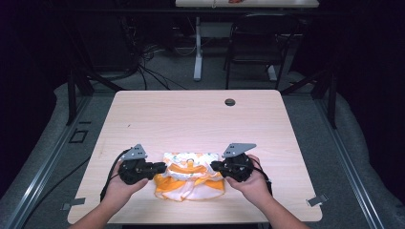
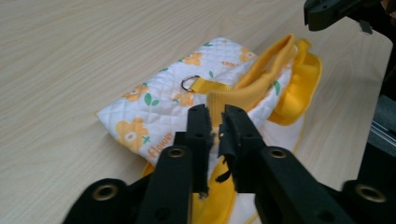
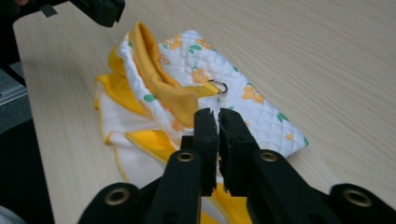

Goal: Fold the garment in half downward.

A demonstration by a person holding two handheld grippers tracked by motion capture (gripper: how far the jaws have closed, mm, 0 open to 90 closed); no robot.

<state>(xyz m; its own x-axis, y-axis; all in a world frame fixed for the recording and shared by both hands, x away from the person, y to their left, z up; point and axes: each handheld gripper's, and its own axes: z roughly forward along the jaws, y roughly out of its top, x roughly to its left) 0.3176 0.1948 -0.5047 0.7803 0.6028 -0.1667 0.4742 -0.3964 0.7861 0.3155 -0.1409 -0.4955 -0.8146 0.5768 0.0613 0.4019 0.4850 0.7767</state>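
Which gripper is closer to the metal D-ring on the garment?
Left, marginally. Left gripper is at the garment's left edge, right gripper at its right; D-ring lies near the middle.

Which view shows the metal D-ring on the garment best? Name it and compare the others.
The left gripper view: the D-ring sits sharp and unobstructed on its yellow strap. The right gripper view shows the ring smaller, near the jaw tips. In the high view it is too small to make out on the garment.
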